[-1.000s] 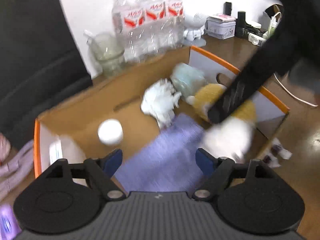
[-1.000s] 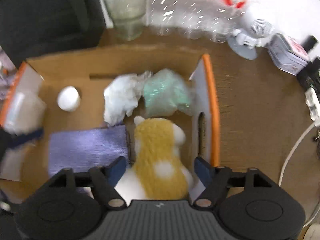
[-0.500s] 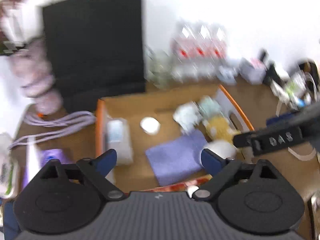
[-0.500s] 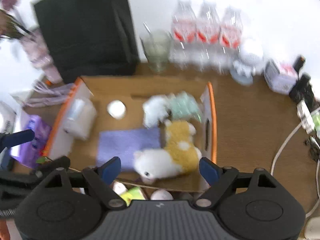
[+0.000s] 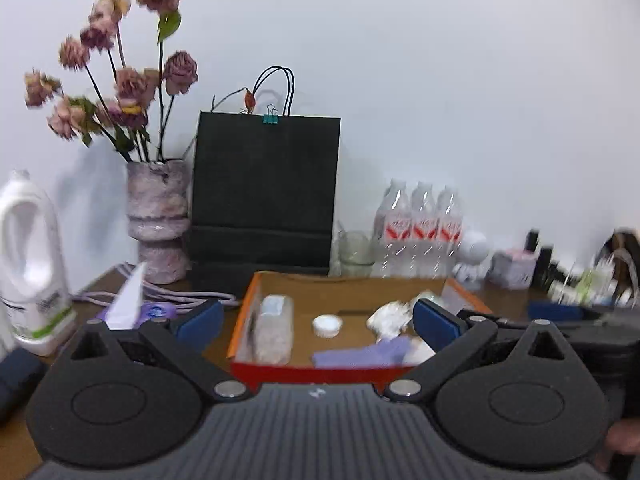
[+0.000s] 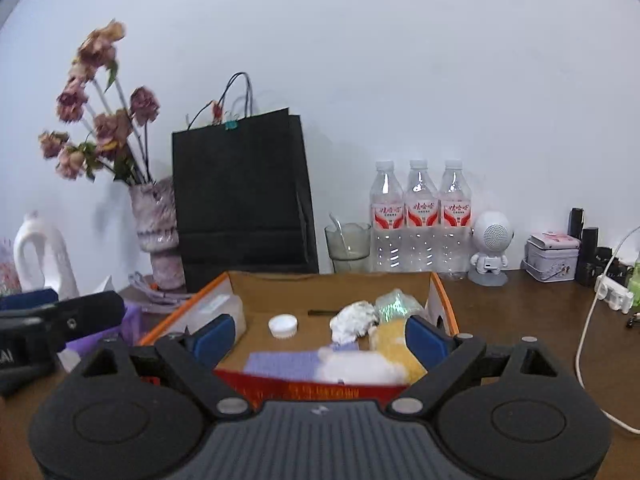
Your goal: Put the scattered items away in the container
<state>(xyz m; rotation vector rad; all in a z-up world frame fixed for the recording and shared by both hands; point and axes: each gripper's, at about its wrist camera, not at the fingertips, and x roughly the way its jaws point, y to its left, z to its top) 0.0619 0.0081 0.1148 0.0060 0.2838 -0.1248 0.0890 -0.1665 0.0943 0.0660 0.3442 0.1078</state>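
Note:
The cardboard box [image 5: 245,309] with orange rims stands on the brown table, just beyond both grippers. In it lie a clear plastic bottle [image 5: 274,328], a white cap [image 6: 283,326], crumpled white tissue [image 6: 354,320], a greenish bag [image 6: 394,304], a purple cloth [image 6: 280,362] and a yellow-and-white plush toy [image 6: 396,344]. My left gripper [image 5: 316,322] is short of the box's near wall, its jaws opening with nothing between them. My right gripper [image 6: 319,339] is beside it, also opening and empty.
Behind the box stand a black paper bag [image 6: 240,200], a vase of dried flowers [image 5: 160,220], a glass [image 6: 348,246], three water bottles [image 6: 420,216] and a white robot speaker [image 6: 490,248]. A detergent bottle [image 5: 30,264] and purple tissue pack [image 5: 140,312] are left; a white cable [image 6: 584,332] runs right.
Both grippers drew back out of the box and tilted up from looking down into it. Their jaws spread wider. The plush toy stayed in the box.

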